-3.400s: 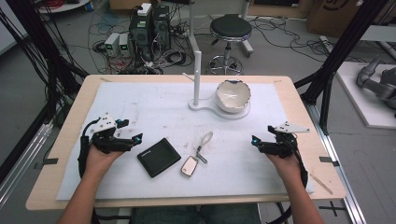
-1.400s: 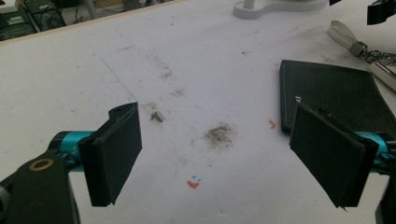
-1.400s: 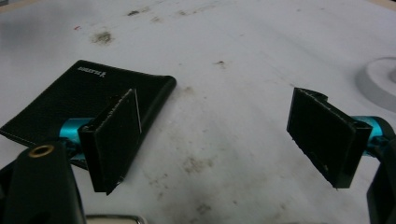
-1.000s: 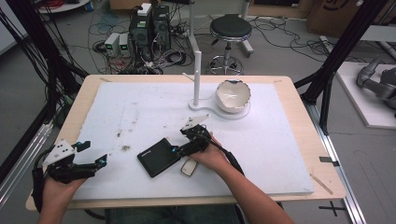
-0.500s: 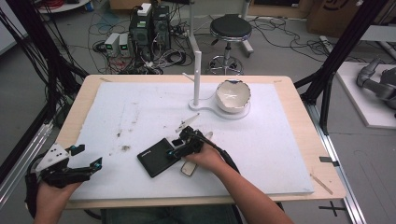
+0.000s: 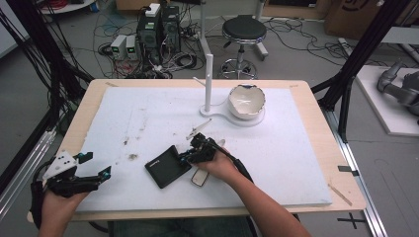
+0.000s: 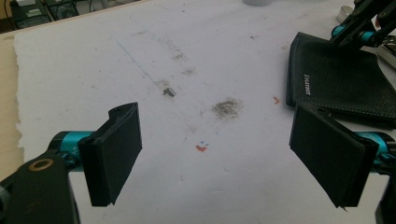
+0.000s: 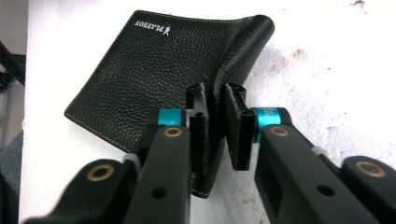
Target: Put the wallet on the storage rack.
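Between the right claw (image 8: 215, 128) pads, black wallet's (image 8: 154, 70) folded edge.

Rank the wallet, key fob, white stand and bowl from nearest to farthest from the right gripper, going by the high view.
From the right gripper:
1. Wallet: pinched at its edge between the jaws, left of the hand.
2. Key fob: just below the hand, toward the table's near edge.
3. White stand: upright, farther back near the middle.
4. Bowl: back right, beside the stand's base.
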